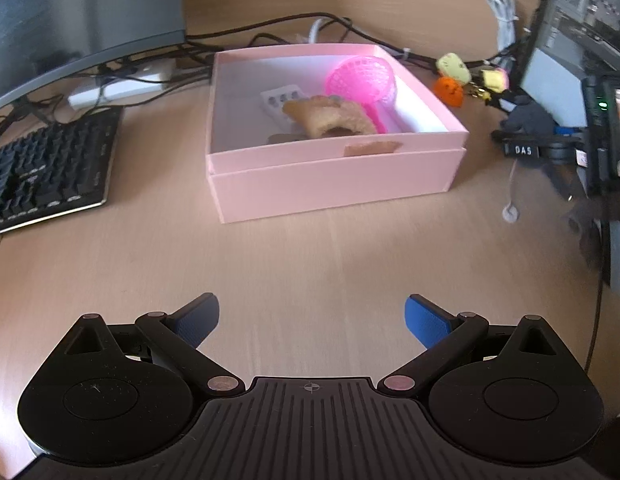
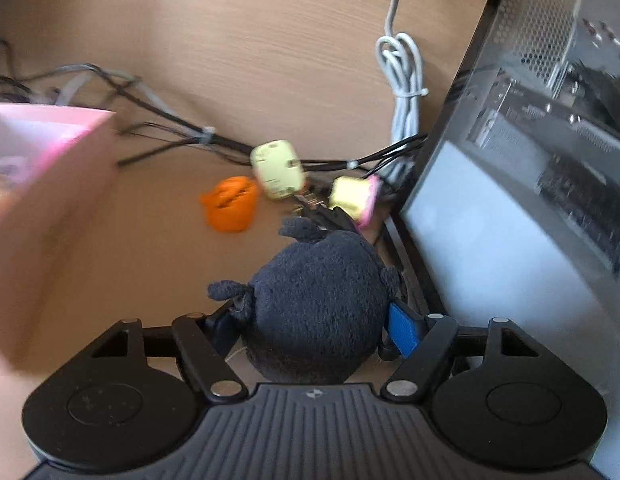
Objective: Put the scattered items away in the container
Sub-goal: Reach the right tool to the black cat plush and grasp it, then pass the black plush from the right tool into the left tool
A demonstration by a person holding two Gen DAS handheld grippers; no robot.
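A pink box stands on the wooden desk and holds a pink strainer, a brown plush and a white tray. My left gripper is open and empty, well in front of the box. My right gripper is shut on a dark plush toy, right of the box; it also shows in the left wrist view. An orange toy, a pale yellow toy and a yellow-pink toy lie beyond it.
A black keyboard and monitor are at the left. A computer case stands at the right. Black cables and a white coiled cable run along the back of the desk.
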